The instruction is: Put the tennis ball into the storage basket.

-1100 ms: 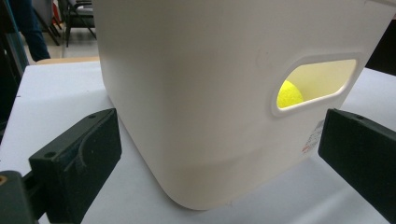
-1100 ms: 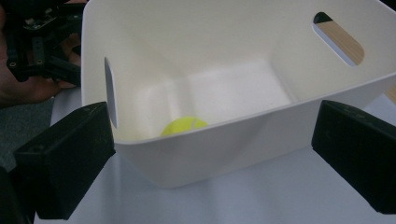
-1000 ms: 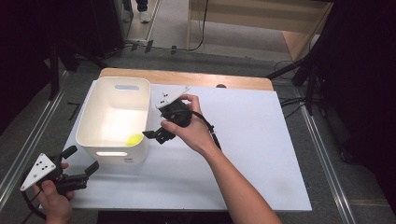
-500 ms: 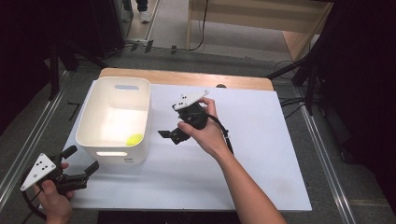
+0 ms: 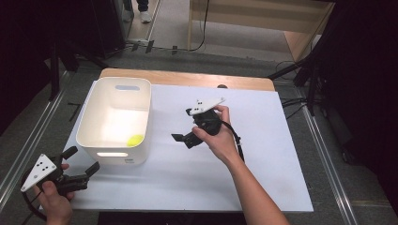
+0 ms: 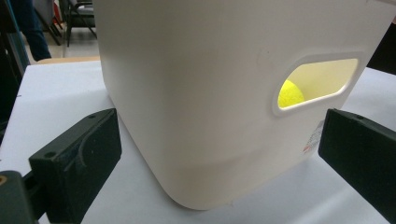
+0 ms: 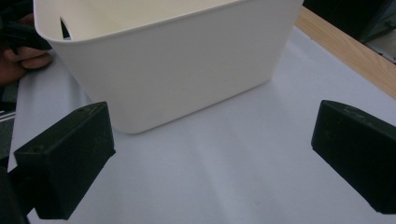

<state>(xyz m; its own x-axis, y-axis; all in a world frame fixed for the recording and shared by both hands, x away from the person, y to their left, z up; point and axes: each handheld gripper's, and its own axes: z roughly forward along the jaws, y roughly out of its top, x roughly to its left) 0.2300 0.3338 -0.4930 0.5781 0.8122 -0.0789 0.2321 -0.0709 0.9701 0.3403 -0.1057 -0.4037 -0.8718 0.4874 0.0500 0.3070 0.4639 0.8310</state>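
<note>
A yellow ball [image 5: 135, 139] lay inside the white bin [image 5: 89, 123], at its 5 o'clock corner. The right claw [image 5: 184, 139] stood open and empty at the bin's 3 o'clock, apart from it. The left claw [image 5: 82, 163] stood open at the bin's 7 o'clock, on the white bench [image 5: 263, 164]

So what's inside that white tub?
The white tub holds one yellow-green ball on its floor, near the corner closest to the person. The left gripper view shows the ball through the handle slot. The near wall hides a strip of the floor below it.
</note>
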